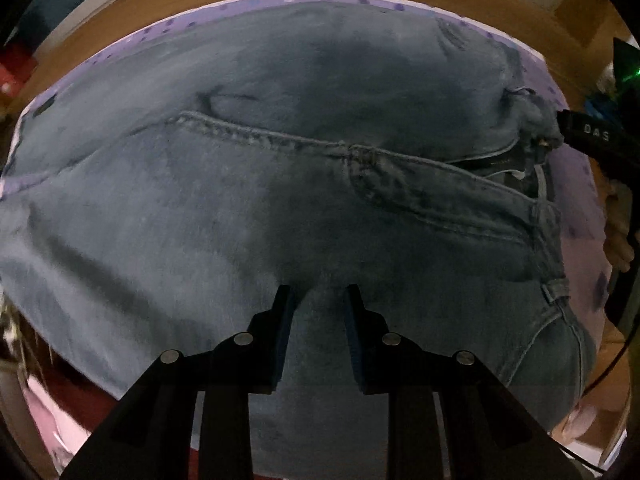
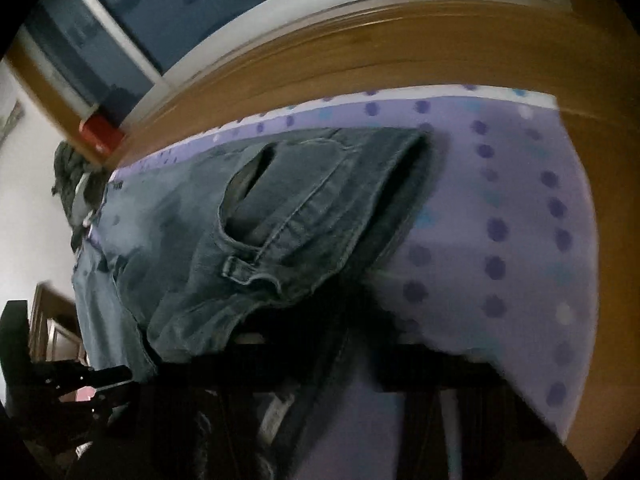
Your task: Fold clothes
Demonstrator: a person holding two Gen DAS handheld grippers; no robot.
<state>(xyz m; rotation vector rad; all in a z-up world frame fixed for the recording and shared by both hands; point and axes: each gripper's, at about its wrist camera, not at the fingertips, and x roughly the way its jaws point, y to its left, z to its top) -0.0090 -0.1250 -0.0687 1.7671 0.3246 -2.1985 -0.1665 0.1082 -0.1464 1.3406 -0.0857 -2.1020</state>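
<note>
Jeans (image 1: 280,184) lie spread on a purple dotted sheet (image 2: 500,220); left gripper (image 1: 318,292) fingers spread above denim, right gripper (image 1: 560,136) pinching the waistband.

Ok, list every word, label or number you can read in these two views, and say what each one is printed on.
"DAS": pale letters on the right gripper, seen in the left wrist view beside the jeans.
Small dark patch near the jeans' far left edge: too blurred to read.
Right wrist view: nothing readable.

Jeans (image 1: 280,200): faded blue-grey denim, lighter stitching. Cover (image 2: 500,240) beneath: lilac, dotted in purple, teal and white. Surround (image 2: 360,40): orange-brown wood. Fingers (image 1: 282,340): black with blue pads.
</note>
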